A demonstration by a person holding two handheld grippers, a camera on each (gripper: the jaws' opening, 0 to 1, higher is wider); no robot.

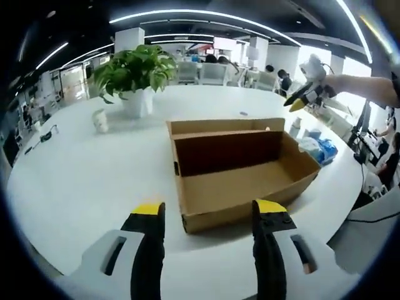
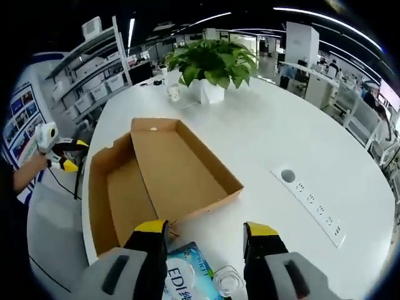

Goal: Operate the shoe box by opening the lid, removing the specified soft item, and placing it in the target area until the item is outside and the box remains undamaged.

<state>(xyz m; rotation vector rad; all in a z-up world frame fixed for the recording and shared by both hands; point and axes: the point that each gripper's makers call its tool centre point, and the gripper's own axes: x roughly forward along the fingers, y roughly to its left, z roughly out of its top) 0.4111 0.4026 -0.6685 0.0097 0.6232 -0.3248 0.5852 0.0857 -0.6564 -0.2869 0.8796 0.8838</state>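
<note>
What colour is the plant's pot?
White; the pot shows best in the left gripper view.

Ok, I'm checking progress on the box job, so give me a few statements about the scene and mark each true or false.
1. The box is open. True.
2. A soft item lies inside the box. False: what shows of its inside is bare cardboard.
3. The left gripper grips the box. False: its jaws stand apart, short of it.
4. A potted plant stands on the table. True.
5. A blue packet lies by the right gripper. True.
</note>
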